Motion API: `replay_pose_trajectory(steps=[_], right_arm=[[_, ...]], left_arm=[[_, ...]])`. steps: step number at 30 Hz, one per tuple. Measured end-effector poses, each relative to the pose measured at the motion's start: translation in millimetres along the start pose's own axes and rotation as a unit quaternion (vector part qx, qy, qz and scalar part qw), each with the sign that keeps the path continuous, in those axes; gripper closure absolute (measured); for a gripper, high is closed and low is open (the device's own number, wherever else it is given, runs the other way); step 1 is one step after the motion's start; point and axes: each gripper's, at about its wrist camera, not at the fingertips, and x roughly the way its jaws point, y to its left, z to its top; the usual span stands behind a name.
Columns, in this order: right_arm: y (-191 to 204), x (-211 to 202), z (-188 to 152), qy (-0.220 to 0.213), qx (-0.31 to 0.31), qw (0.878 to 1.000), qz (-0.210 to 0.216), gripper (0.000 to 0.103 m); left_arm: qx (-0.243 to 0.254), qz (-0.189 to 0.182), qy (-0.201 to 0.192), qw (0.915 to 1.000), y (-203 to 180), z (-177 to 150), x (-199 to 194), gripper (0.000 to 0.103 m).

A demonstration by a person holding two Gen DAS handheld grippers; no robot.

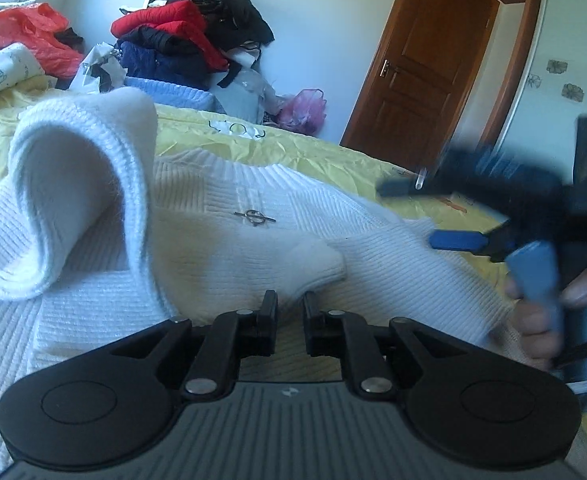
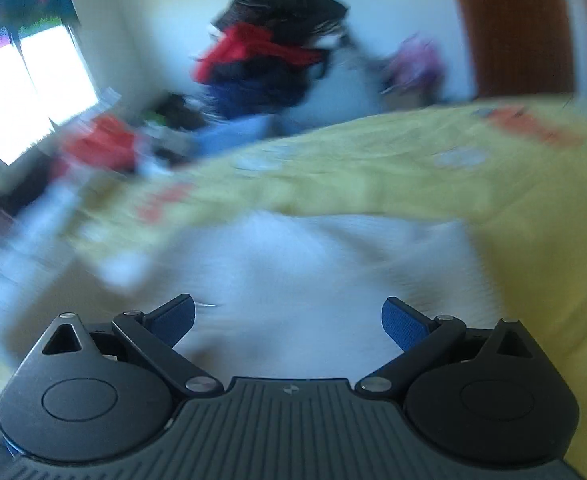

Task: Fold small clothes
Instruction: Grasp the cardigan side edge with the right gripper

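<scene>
At the left jaws: left gripper [image 1: 289, 304] nearly closed, a narrow slot between the black fingers, a sleeve cuff [image 1: 313, 266] lying just ahead of the tips; no cloth seen pinched.
At the right jaws: right gripper [image 2: 288, 322] spread wide, blue pads [image 2: 403, 326] bare, nothing between them, hanging over the white knit; view smeared by blur.
On the bed: white sweater [image 1: 221, 200] spread front up on the yellow sheet [image 1: 293, 140], collar towards the far side, one sleeve brought in across the chest.
Beside the left jaws: other sleeve [image 1: 73, 200] standing up in a loose arch, cuff end curled over, not yet flat.
Step in hand: probably sleeves being folded inward, one just laid, grip let go.
Next move calls for: likely flattening or re-taking the arched sleeve, then both hands to the hem for the fold upward.
Material: thick ribbed knit, soft, bulky, slow to crease; small metal clasp [image 1: 253, 216] on the chest.
Shapes beyond: heap of jackets [image 1: 181, 40] against the wall, brown door [image 1: 425, 60] ajar.
</scene>
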Motion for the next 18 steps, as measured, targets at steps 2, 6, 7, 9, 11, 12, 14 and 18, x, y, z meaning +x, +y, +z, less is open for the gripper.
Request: replay_pose_trajectory(steps=[2,6,7,9,11,12,14,18], right_arm=[[5.8,8.0,1.8,0.066,0.055,0.993,0.082,0.011],[13.5,43.3,-10.0,0.177,0.104,0.974,0.095,0.052],[16.2,47.7,-12.2,0.182,0.104,0.973,0.096,0.052],[21.1,54.5,-15.0,0.186,0.118,0.97,0.104,0.052],[23.9,58.6,-14.6,0.18,0.132,0.969,0.109,0.057],[24.7,60.5,-14.9,0.177,0.133,0.969,0.106,0.07],[26.6,64.8,-15.8,0.178,0.13,0.971,0.092,0.091],[26.7,58.3,-14.5,0.16,0.119,0.975,0.101,0.092]], left_arm=[[-0.006,-0.005,0.0,1.0,2.5,-0.3,0.1,0.09],[-0.017,-0.012,-0.001,0.9998,6.1,-0.1,1.0,0.09],[-0.019,-0.012,-0.001,0.9997,6.6,-0.2,0.5,0.09],[-0.023,-0.015,-0.002,0.9996,7.7,-0.2,0.3,0.09],[-0.028,-0.017,-0.002,0.9995,8.8,-0.1,0.2,0.09],[-0.03,-0.019,-0.001,0.9994,9.4,-0.1,0.1,0.09],[-0.032,-0.019,-0.004,0.9993,10.1,-0.1,-1.2,0.09],[0.013,0.004,-0.041,0.999,-6.1,-4.7,-15.3,0.067]])
